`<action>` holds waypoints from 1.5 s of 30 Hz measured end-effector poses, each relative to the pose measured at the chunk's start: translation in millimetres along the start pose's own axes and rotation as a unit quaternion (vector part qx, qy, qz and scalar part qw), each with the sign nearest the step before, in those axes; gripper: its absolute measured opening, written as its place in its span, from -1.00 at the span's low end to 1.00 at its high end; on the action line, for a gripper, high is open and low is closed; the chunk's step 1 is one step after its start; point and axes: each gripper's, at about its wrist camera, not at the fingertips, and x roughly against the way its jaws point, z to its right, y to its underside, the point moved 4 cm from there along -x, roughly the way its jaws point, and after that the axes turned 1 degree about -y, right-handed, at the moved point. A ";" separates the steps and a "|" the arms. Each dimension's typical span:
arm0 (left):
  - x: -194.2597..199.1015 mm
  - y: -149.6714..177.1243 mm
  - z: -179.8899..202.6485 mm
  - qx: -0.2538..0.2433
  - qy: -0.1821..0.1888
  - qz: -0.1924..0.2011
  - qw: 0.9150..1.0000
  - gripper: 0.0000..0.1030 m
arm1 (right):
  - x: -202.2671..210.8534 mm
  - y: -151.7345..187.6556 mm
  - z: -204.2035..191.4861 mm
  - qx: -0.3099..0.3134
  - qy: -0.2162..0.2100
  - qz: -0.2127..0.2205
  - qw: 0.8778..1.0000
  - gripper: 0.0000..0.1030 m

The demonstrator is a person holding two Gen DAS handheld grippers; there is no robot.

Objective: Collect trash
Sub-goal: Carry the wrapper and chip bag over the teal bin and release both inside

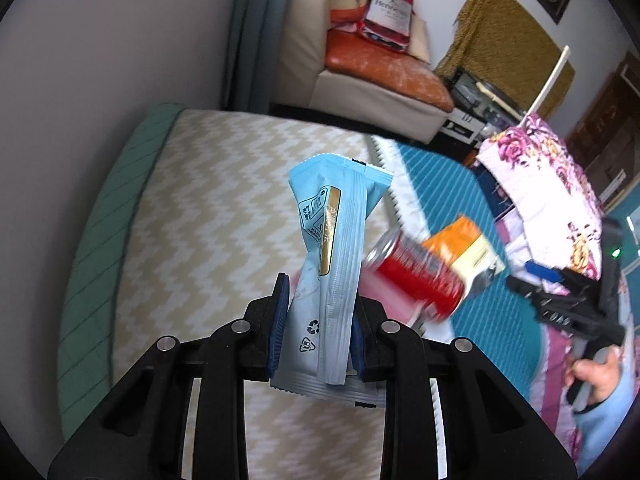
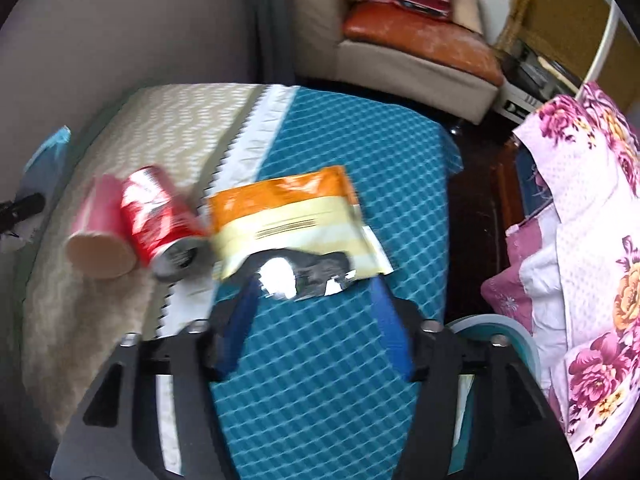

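Observation:
My left gripper [image 1: 318, 324] is shut on a light blue snack wrapper [image 1: 336, 248] and holds it upright above the bed. Behind it lie a red can [image 1: 416, 276] and an orange and cream packet [image 1: 464, 248]. In the right wrist view my right gripper [image 2: 316, 308] is open and empty just short of the packet's [image 2: 288, 220] torn foil end. The red can [image 2: 160, 220] lies on its side left of the packet. A pink paper cup [image 2: 100, 236] lies beside the can. The right gripper also shows in the left wrist view [image 1: 520, 284].
The bed has a beige zigzag cover [image 1: 192, 216] and a teal quilted cover [image 2: 344, 152]. A floral pink quilt [image 2: 588, 240] is piled at the right. A sofa [image 2: 416, 40] with an orange cushion stands beyond the bed. A wall runs along the left.

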 end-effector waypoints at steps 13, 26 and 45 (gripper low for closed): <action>-47.4 -34.8 32.7 -0.010 0.009 -0.015 1.000 -0.47 | -40.7 -34.5 58.7 -0.106 -0.106 -0.016 0.989 0.46; -52.2 -32.2 36.9 -0.007 0.007 -0.016 1.000 -0.47 | -59.6 -16.6 35.9 -0.052 -0.035 -0.039 0.997 -0.30; -21.3 -0.8 111.3 -0.063 0.038 -0.013 0.997 -0.47 | 28.3 33.6 75.4 -0.136 -0.031 0.036 0.990 -0.79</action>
